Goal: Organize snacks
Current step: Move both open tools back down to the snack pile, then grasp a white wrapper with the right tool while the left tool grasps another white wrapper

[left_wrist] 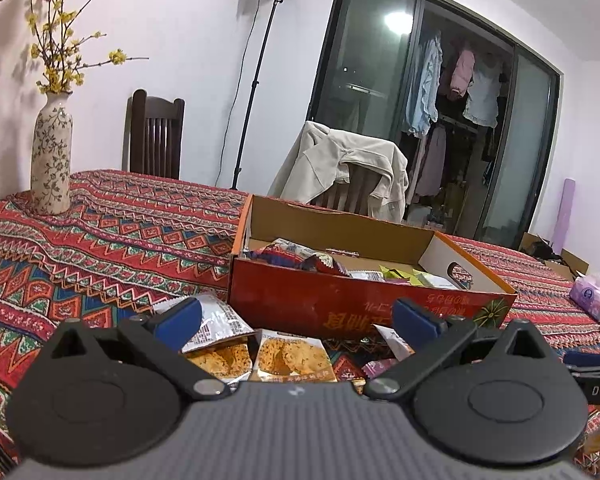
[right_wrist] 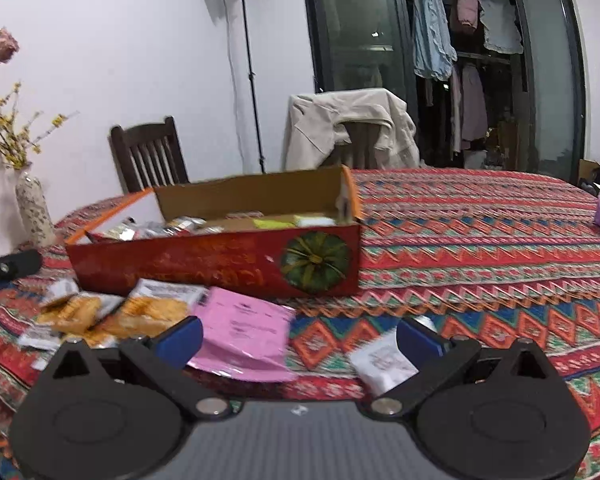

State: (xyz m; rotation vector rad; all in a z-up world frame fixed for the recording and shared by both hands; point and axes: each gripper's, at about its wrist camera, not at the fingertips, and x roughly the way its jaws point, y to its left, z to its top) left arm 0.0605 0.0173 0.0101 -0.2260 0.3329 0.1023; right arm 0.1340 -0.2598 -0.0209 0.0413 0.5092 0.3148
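Note:
A red cardboard box (left_wrist: 340,304) with several snack packets inside stands on the patterned tablecloth; it also shows in the right wrist view (right_wrist: 220,264). Loose packets lie in front of it. My left gripper (left_wrist: 296,320) is open and empty, above two orange cracker packets (left_wrist: 290,356). My right gripper (right_wrist: 298,338) is open and empty, above a pink packet (right_wrist: 244,332), with a white packet (right_wrist: 384,364) by its right finger and orange cracker packets (right_wrist: 112,312) to the left.
A flowered vase (left_wrist: 52,160) stands far left on the table. A chair with a beige jacket (left_wrist: 340,164) and a dark wooden chair (left_wrist: 156,140) stand behind it. A purple tissue pack (left_wrist: 594,292) lies at the right.

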